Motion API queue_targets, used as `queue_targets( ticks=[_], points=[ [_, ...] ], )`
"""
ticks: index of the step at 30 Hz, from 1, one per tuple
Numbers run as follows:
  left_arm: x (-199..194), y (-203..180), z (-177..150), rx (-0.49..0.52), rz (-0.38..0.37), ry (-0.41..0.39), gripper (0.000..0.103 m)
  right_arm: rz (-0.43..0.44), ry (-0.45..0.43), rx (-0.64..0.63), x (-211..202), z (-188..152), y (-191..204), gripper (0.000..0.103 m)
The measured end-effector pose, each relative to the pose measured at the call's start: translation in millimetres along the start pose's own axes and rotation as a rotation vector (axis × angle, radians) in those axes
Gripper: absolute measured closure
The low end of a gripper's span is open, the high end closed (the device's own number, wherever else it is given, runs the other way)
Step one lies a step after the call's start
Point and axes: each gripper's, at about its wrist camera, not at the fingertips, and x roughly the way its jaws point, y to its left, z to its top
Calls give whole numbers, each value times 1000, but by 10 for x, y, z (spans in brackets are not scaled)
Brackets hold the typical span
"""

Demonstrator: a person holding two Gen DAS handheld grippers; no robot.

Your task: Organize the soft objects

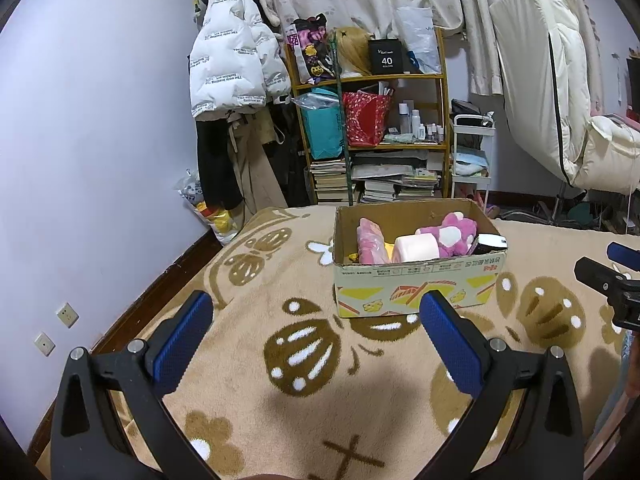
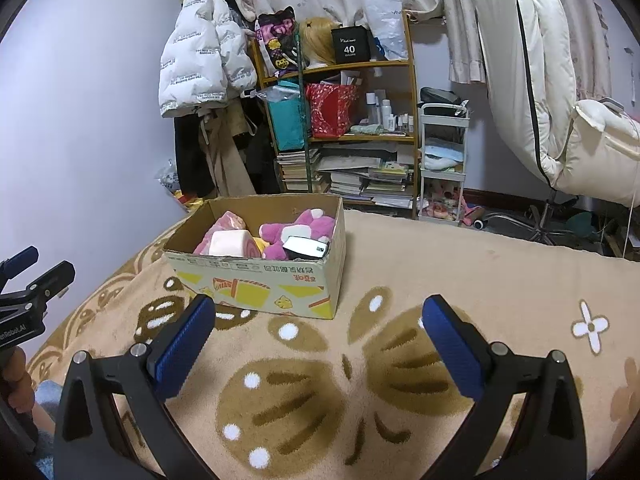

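- Pink plush toy [image 1: 454, 236] lies in the cardboard box [image 1: 416, 280], frame centre, on the blanket [image 1: 280, 280].
- Left gripper [image 1: 316, 328] and right gripper [image 2: 318, 332]: both wide open, empty.
- Risk: reaching in could snag the box wall and drag it.

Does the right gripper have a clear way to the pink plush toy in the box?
Probably yes: the right gripper is open and empty, the cardboard box is open-topped, and the pink plush toy lies on top.
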Motion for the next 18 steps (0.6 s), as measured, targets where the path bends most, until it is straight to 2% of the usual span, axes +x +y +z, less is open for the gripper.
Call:
queue_targets(
  ticks=[18],
  points=[
    [41, -16, -49, 15, -6, 17, 1, 4, 4, 2, 7, -13, -4, 0]
  ],
)
